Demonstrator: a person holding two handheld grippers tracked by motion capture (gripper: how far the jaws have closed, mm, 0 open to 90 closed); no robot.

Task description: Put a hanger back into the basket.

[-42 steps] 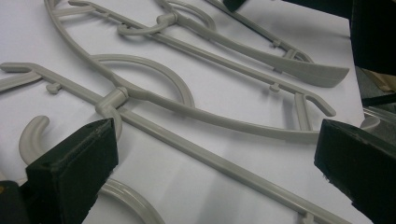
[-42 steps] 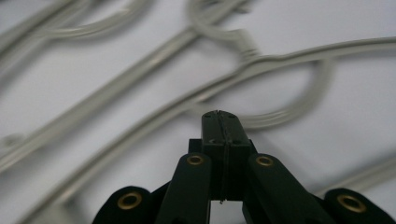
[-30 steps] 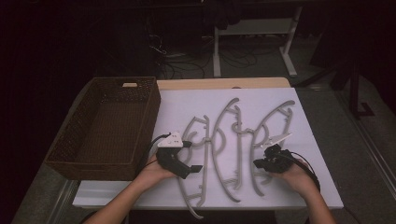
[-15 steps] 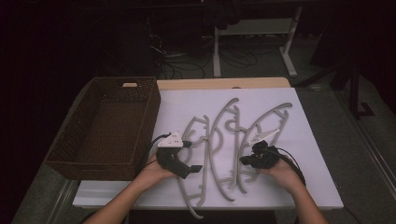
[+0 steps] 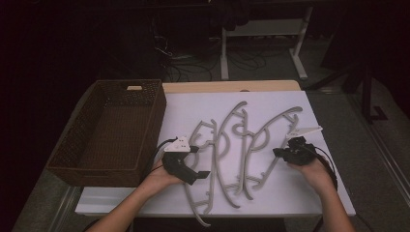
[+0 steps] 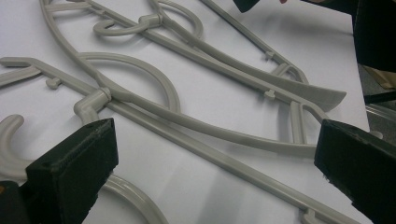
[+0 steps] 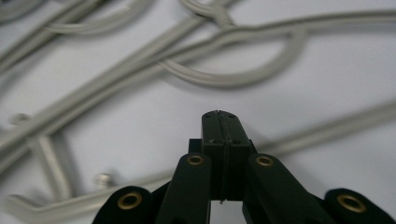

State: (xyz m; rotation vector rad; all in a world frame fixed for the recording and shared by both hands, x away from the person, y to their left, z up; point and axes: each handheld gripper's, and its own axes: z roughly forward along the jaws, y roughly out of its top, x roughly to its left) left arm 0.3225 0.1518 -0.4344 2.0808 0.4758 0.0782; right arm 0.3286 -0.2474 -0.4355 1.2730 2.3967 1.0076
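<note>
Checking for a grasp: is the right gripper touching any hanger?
Apart. The right gripper view shows the right gripper shut on nothing, bare white table around its tips, hangers beyond.

Left tongs (image 5: 193, 162) gape (right tongs (image 5: 280, 153) pinched).

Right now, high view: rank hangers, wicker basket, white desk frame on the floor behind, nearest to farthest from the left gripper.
1. Grey hangers: spread on the white table, right beside the left gripper and partly under its open jaws.
2. Wicker basket: at the table's left edge, just left of that gripper.
3. White desk frame: on the floor beyond the table's far edge, clearly farthest.
</note>
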